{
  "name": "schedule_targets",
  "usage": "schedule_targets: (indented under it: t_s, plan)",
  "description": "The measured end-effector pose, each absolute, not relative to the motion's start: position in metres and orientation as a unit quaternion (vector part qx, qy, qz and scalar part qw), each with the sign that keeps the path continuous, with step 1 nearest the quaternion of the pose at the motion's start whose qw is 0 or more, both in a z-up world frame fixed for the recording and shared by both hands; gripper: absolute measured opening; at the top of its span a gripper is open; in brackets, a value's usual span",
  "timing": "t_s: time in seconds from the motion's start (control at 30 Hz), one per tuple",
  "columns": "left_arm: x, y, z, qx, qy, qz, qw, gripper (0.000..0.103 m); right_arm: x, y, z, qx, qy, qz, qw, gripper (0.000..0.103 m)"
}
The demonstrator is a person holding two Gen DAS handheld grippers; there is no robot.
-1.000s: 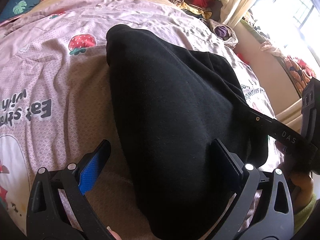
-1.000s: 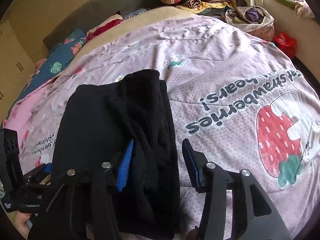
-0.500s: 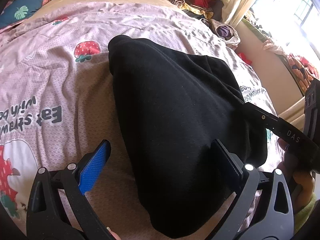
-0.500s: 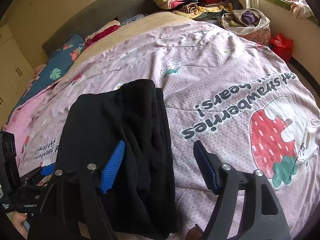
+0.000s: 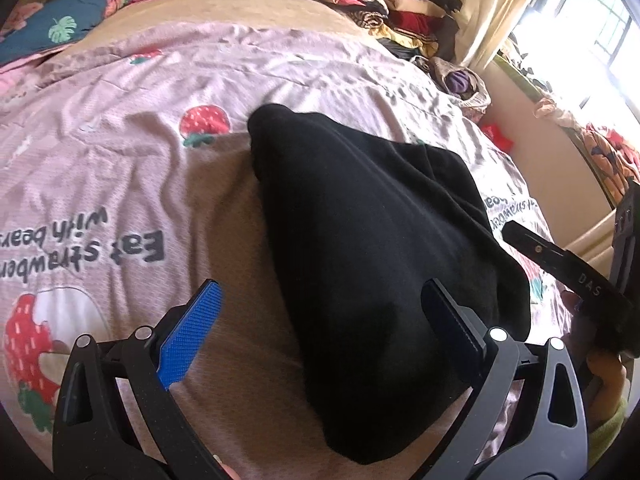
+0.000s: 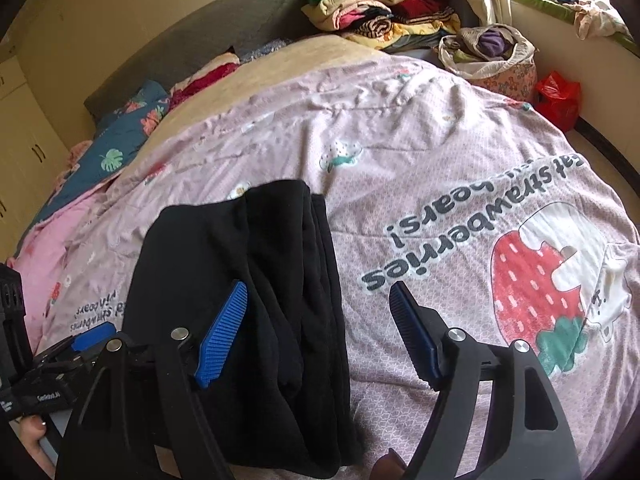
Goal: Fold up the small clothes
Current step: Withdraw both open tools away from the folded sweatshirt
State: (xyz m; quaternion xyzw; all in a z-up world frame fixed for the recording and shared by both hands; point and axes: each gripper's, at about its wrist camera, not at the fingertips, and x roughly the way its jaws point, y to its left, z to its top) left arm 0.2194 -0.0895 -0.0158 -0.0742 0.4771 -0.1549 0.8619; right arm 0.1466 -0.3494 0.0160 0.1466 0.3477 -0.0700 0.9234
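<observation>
A black garment (image 5: 372, 236) lies folded in a thick bundle on the pink strawberry bedspread (image 5: 120, 184). My left gripper (image 5: 320, 312) is open above its near end, jaws wide apart, holding nothing. In the right wrist view the garment (image 6: 248, 280) shows its layered edge. My right gripper (image 6: 320, 312) is open above that edge and holds nothing. Each gripper shows at the edge of the other's view: the right one (image 5: 568, 264) at the right, the left one (image 6: 60, 360) at the lower left.
A pile of folded clothes (image 6: 368, 8) sits at the head of the bed, with a cloth basket (image 6: 492, 56) and a red bag (image 6: 560, 92) beside it. A blue floral pillow (image 6: 116, 148) lies at the far left. A window (image 5: 580, 32) is on the right.
Both grippers have drawn back and up from the black garment. The right gripper's jaws have opened wider. The garment has stayed on the bed.
</observation>
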Motion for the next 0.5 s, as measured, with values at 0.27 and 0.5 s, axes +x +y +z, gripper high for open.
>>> schedule_targets:
  t_s: [0.27, 0.5]
  plan:
    - [0.219, -0.081, -0.008, -0.072, 0.465, -0.138, 0.872, 0.093, 0.14, -0.343, 0.03, 0.146, 0.322, -0.068, 0.933, 0.096]
    - [0.217, -0.076, 0.0, -0.073, 0.458, -0.121, 0.878, 0.093, 0.14, -0.343, 0.031, 0.143, 0.322, -0.069, 0.933, 0.097]
